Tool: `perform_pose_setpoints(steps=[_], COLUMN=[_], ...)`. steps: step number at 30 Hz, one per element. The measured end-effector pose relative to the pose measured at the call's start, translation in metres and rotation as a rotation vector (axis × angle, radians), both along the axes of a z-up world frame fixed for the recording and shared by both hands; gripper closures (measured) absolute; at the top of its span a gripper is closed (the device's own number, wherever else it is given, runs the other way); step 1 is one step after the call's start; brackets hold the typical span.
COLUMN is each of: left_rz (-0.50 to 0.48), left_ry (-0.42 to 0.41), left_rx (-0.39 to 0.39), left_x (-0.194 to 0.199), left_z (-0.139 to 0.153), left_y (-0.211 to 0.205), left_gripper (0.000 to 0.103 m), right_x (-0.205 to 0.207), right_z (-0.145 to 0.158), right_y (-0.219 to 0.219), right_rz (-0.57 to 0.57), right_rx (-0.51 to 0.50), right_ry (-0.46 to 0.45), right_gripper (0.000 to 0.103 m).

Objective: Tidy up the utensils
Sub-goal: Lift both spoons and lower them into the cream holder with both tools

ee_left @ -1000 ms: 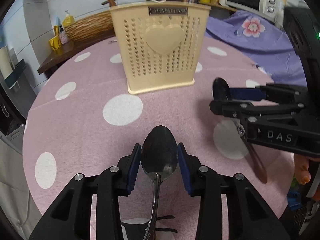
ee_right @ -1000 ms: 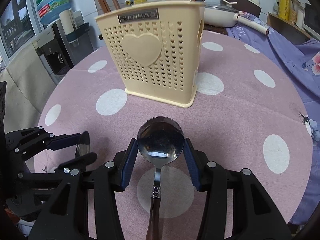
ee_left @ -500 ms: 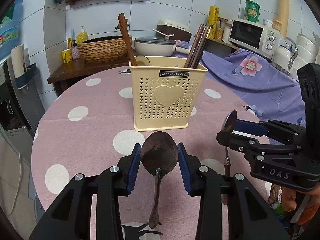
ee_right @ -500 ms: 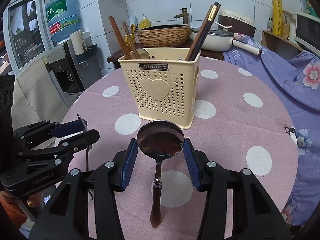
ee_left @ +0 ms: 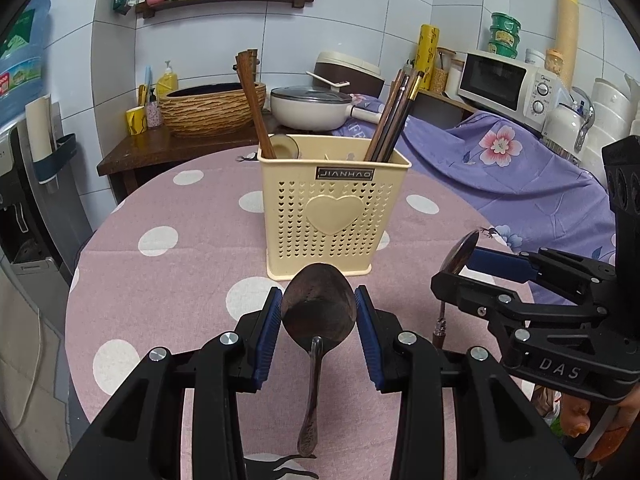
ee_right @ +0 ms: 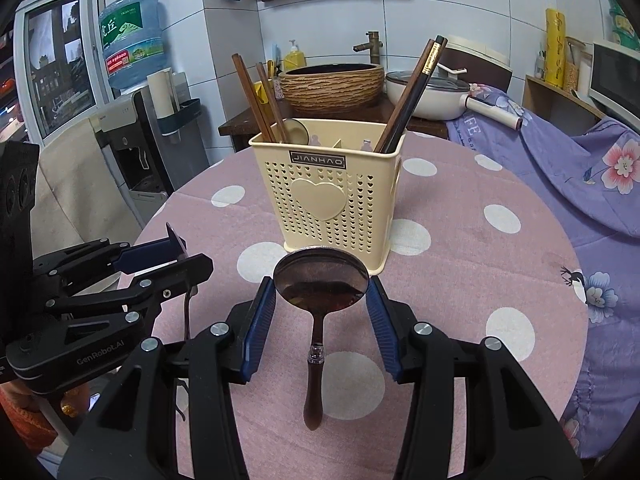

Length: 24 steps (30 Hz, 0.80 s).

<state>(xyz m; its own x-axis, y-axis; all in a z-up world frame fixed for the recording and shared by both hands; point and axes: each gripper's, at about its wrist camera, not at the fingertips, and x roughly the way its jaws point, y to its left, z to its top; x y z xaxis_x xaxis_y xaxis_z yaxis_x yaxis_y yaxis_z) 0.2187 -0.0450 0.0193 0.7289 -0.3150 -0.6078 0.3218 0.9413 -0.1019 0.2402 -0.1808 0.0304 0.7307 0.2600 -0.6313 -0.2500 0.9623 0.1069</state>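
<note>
My left gripper is shut on the bowl of a metal spoon, whose handle hangs down toward the table. My right gripper is shut on the round bowl of a wooden-handled spoon, handle hanging down too. Each gripper also shows in the other's view: the right gripper to the right, the left gripper to the left. Ahead of both stands a cream perforated utensil holder on the pink dotted table, with chopsticks and a spoon in it.
The round table has a pink cloth with white dots. Behind it are a woven basket, a white pan, a microwave and purple flowered fabric. A water dispenser stands at the left.
Both grippers have risen and tilted up with their spoons, so the holder's top and the back wall came into view. Their grips on the spoons are unchanged.
</note>
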Motion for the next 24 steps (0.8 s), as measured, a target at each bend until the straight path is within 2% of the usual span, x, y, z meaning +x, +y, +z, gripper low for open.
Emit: perform_pose_setpoints(steps=[17,21,24], left_rz=[0.008,0.022,0.035], left_ry=[-0.043,-0.065,-0.094], left_rx=[-0.061,-0.082,-0.126], left_x=[0.015,0.029,0.044], left_z=[0.027,0.046,0.070], left_y=[0.003,0.006,0.009], left_gripper=[0.067,0.067,0.067], right_x=[0.007,0.013,0.022], right_z=[0.030,0.051,0.070], right_y=[0.000,-0.001,-0.002], right_rz=[0.007,0.017,0.014], right_rx=[0.005,0.003,0.008], right_ry=[-0.060,-0.094,-0.127], right_gripper=[0.056,0.056,0.056])
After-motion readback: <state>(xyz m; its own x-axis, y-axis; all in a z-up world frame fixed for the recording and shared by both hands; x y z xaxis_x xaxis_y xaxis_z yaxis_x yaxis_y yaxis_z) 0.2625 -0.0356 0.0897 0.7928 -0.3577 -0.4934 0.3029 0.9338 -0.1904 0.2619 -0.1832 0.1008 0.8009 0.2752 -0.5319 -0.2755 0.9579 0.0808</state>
